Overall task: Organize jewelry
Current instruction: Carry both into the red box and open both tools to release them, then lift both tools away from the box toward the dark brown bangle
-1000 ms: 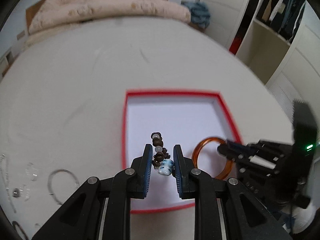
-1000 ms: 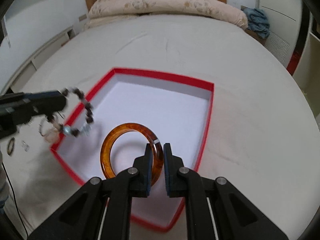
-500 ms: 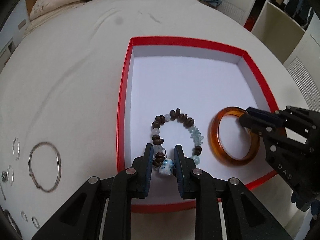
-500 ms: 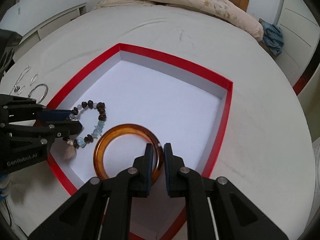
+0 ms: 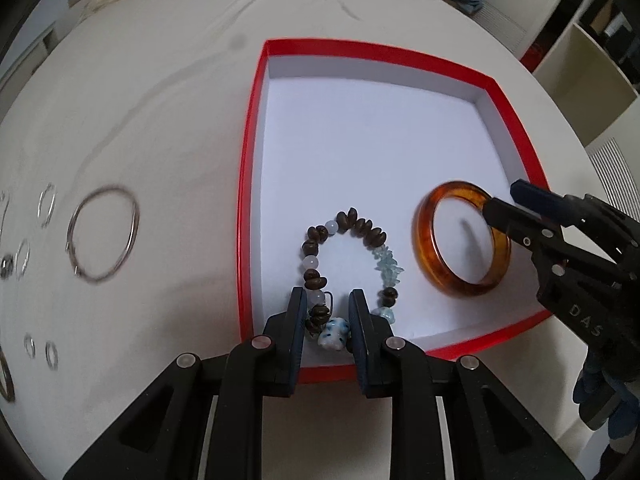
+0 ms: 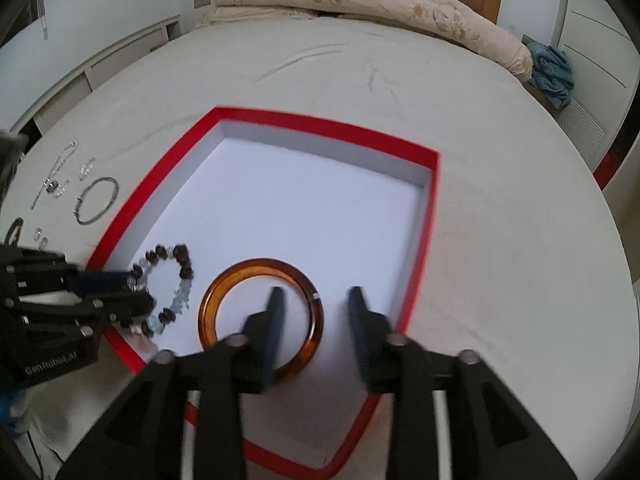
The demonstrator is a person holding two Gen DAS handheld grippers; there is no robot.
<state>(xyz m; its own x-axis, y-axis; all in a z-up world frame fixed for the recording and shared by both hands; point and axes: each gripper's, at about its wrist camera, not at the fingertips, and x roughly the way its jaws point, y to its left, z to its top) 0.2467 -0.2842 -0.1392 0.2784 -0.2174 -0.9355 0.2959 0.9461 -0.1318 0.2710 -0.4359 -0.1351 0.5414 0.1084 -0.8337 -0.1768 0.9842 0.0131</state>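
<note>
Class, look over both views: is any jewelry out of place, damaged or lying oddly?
Yes: the silver bangle and small silver rings still lie loose on the bedsheet, outside the red box. Nothing looks damaged.

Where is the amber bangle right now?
The amber bangle lies flat in the red tray, near its front edge, right of the beaded bracelet, with the right claw open over it.

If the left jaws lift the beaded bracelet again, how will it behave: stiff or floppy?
The beaded bracelet is probably floppy: separate beads on a string lie in an uneven loop, so it should sag from the left gripper. The heavier-looking spotted ceramic bead may pull downward. Unlike the rigid amber bangle, it seems unlikely to roll.
</note>
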